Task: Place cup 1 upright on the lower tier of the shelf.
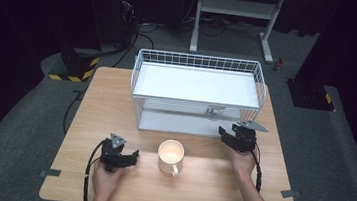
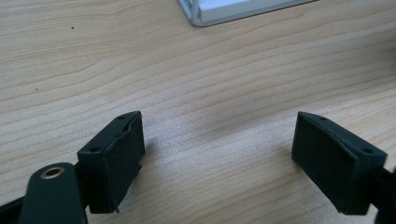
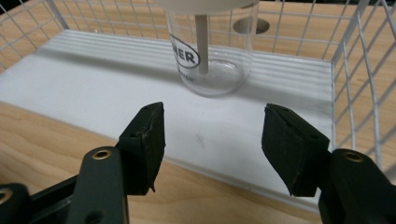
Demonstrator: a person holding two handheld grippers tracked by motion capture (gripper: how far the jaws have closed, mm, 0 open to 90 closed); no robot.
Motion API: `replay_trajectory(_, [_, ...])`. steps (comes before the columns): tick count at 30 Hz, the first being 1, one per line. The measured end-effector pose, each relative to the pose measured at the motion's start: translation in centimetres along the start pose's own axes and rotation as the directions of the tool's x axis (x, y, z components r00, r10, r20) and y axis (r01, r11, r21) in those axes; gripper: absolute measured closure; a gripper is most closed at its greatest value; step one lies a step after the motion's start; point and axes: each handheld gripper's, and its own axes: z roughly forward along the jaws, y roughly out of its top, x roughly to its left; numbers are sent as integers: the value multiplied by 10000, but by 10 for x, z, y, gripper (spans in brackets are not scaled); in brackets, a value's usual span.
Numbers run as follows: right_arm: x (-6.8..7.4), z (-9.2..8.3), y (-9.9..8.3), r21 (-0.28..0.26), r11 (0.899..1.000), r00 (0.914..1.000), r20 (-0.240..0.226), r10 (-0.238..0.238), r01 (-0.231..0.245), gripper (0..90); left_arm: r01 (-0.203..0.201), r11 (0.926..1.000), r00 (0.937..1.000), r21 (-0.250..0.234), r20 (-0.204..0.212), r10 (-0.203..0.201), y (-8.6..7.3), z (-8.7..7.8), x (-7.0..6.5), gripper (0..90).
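A white mug point(image 1: 170, 155) stands on the wooden table point(image 1: 106, 98), its handle turned toward the person. My left gripper point(image 1: 133, 157) lies left of the mug, open, with bare wood between its fingers point(image 2: 116, 158). My right gripper point(image 1: 233, 132) is at the front right of a white wire rack point(image 1: 200, 61) and stands open point(image 3: 213, 116) toward the lower shelf point(image 3: 93, 88). On that shelf stands a clear glass jar point(image 3: 212, 60) with printed letters, a pale lid and a stick inside it. The jar point(image 1: 214, 113) is partly hidden under the upper shelf.
The rack has a white upper shelf point(image 1: 195, 84) with a wire rim, and its corner point(image 2: 205, 14) lies ahead of my left gripper. Wire walls point(image 3: 359, 70) close the lower shelf at the right and back. A metal stand point(image 1: 236, 8) is on the floor behind the table.
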Motion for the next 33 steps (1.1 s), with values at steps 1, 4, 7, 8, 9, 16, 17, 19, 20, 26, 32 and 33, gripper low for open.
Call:
replay_trajectory(1, [0, -2, -1, 73, 10000, 10000, -7, 63, -63, 393, 3, 10000, 10000, -2, 0, -3, 0, 0, 0, 174])
replay_trajectory(4, [-1, -8, -3, -110, 9999, 10000, -58, 4, -4, 393, 3, 10000, 10000, -1, 0, -3, 0, 0, 0, 175])
replay_trajectory(7, [-3, -12, -6, -176, 9998, 10000, -45, -77, 76, 393, 0, 10000, 10000, 0, 1, 0, 0, 0, 0, 174])
replay_trajectory(8, [-3, -14, -6, -214, 9998, 10000, -81, 7, -9, 392, 2, 10000, 10000, -3, 0, -2, 0, 0, 0, 175])
replay_trajectory(9, [-4, -16, -7, -247, 9997, 9999, -111, 57, -60, 392, -1, 10000, 10000, 0, -2, 1, 0, 0, 0, 175])
replay_trajectory(16, [-6, -30, -9, -421, 9991, 9999, -166, -26, 19, 386, 2, 10000, 10000, -2, 0, -2, 0, 0, 0, 174])
replay_trajectory(17, [-7, -32, -9, -452, 9990, 9999, -156, -53, 46, 386, 5, 10000, 10000, 5, 1, -5, 0, 0, 0, 175])
replay_trajectory(19, [-8, -35, -9, -515, 9986, 9999, -126, -79, 73, 387, 1, 10000, 10000, -2, 1, -1, 0, 0, 0, 175])
replay_trajectory(20, [-8, -36, -9, -526, 9986, 9999, -81, -87, 82, 386, 3, 10000, 10000, -3, 3, -3, 0, 0, 0, 175])
replay_trajectory(26, [-10, -44, -17, -626, 9980, 9999, -107, -76, 69, 386, -3, 10000, 10000, -5, 1, 3, 0, 0, 0, 176])
replay_trajectory(32, [-14, -54, -26, -693, 9976, 9999, -89, 54, -60, 381, -4, 10000, 10000, -12, -5, 4, 0, 0, 0, 176])
replay_trajectory(33, [-15, -56, -28, -729, 9973, 10000, -93, 28, -34, 380, -4, 10000, 10000, -12, -5, 4, 0, 0, 0, 176])
